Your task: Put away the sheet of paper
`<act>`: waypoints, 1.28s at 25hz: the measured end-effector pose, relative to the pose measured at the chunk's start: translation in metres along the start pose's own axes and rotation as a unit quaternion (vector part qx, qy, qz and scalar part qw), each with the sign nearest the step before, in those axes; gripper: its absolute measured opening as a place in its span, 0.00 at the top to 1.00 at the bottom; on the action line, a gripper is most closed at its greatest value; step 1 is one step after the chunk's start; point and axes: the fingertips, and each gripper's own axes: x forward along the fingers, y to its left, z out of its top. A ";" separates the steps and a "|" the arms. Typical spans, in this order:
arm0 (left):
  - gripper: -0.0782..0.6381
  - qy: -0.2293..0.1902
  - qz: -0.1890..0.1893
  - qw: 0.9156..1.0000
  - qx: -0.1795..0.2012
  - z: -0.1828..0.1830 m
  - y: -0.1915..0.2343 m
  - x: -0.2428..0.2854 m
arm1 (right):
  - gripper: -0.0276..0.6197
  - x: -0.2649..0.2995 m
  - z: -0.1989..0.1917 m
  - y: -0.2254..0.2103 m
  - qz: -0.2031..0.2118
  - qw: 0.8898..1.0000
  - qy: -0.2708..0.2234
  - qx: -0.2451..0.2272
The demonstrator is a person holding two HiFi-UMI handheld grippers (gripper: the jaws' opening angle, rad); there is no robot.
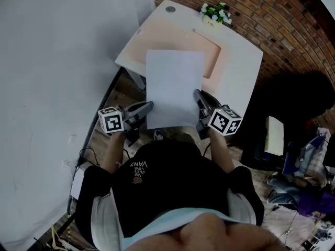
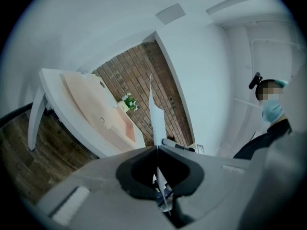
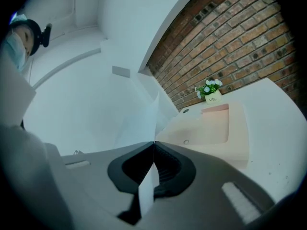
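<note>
A white sheet of paper (image 1: 174,87) is held up in the air above the near edge of a white desk (image 1: 246,61). My left gripper (image 1: 149,106) is shut on the sheet's lower left edge, and my right gripper (image 1: 197,95) is shut on its lower right edge. In the left gripper view the sheet of paper (image 2: 156,119) shows edge-on, rising from the closed jaws of the left gripper (image 2: 157,146). In the right gripper view the sheet of paper (image 3: 144,123) runs out from the closed jaws of the right gripper (image 3: 154,142).
A peach desk mat (image 1: 172,35) lies on the white desk. A small pot of white flowers (image 1: 214,13) stands at its far edge by a brick wall (image 1: 272,14). A white wall (image 1: 47,88) is on the left. Bags and clutter (image 1: 298,177) sit on the floor at right.
</note>
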 end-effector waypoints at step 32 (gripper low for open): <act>0.89 0.009 0.020 1.000 0.016 0.091 0.072 0.110 | 0.96 0.078 0.088 -0.105 -0.007 1.000 0.007 0.006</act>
